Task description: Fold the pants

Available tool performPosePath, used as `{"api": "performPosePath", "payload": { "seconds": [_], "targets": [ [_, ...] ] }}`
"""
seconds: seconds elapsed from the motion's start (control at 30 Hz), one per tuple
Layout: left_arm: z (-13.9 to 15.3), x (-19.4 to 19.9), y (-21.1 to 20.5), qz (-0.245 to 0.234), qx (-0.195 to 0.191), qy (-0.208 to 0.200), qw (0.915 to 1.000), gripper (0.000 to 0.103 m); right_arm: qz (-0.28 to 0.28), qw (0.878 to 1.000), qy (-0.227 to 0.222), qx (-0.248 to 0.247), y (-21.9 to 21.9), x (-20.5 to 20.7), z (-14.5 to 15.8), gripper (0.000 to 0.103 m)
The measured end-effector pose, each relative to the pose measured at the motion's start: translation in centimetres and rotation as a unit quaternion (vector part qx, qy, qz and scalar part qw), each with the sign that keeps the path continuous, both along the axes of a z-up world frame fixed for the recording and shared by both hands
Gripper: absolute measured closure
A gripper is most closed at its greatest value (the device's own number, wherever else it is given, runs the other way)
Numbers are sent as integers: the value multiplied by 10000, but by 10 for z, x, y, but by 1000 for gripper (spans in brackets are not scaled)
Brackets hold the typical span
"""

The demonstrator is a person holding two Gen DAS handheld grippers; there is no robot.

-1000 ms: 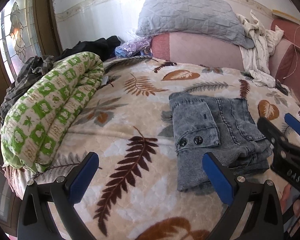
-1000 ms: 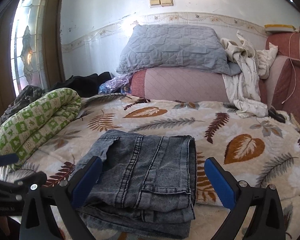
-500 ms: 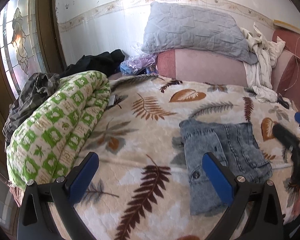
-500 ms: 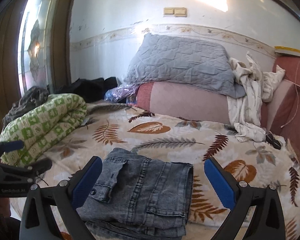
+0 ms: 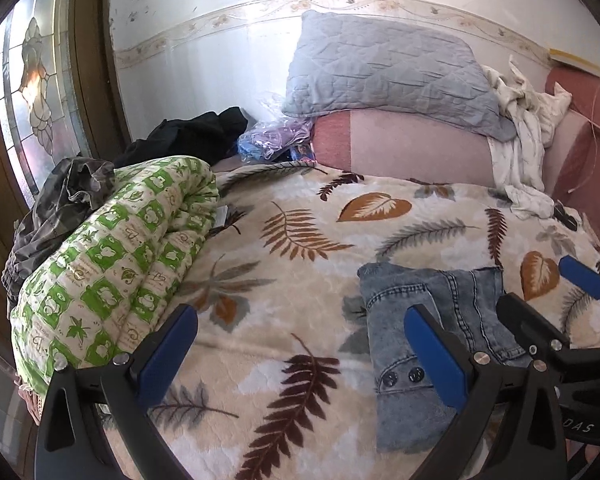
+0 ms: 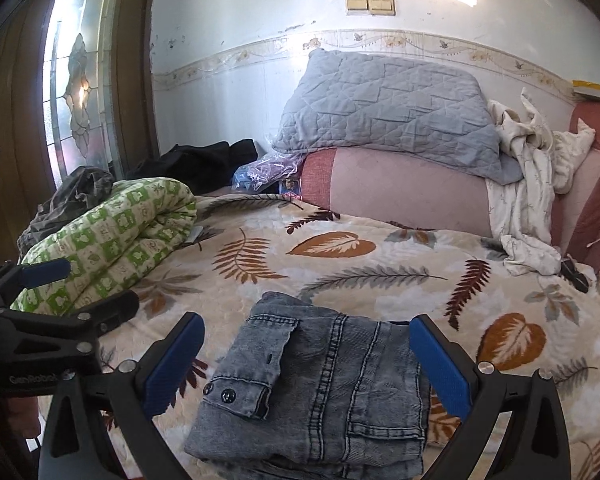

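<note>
Grey-blue denim pants (image 6: 320, 384) lie folded into a compact stack on the leaf-patterned blanket (image 6: 380, 264), near its front edge. They also show in the left wrist view (image 5: 432, 328) at the right. My right gripper (image 6: 306, 364) is open and empty, held above and just behind the stack. My left gripper (image 5: 300, 352) is open and empty, to the left of the pants, over bare blanket. Each gripper shows in the other's view: the right one (image 5: 548, 304), the left one (image 6: 84, 288).
A rolled green-and-white quilt (image 5: 112, 264) lies along the left side with dark clothes (image 5: 196, 136) behind it. A grey pillow (image 5: 384, 72) rests on a pink headboard cushion (image 5: 400, 148). White cloth (image 5: 520, 140) hangs at the back right.
Both grippers have pulled back and up from the folded pants, which now look smaller and farther away. The pants have not moved.
</note>
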State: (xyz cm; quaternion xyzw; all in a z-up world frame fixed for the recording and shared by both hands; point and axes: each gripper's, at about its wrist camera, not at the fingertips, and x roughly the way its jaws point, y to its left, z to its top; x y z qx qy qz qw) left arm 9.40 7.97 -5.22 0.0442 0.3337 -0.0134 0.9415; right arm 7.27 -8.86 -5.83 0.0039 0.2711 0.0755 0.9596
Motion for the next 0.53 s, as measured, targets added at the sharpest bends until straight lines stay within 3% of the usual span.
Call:
{"api": "performPosePath", "payload": {
  "seconds": [0.1,0.27,0.53],
  "targets": [
    [-1,2,1,35,149,-37,9999,0,17,10000,10,17,-3,3,-2,0],
    [-4,9,7,122,62,41,9999,0,-19,10000,-19,-73,-19,5,-1,0],
    [-11,19,0,-69,242,37,9997,0,-548,9985,-23,-76,-76,6,-5,0]
  ]
}}
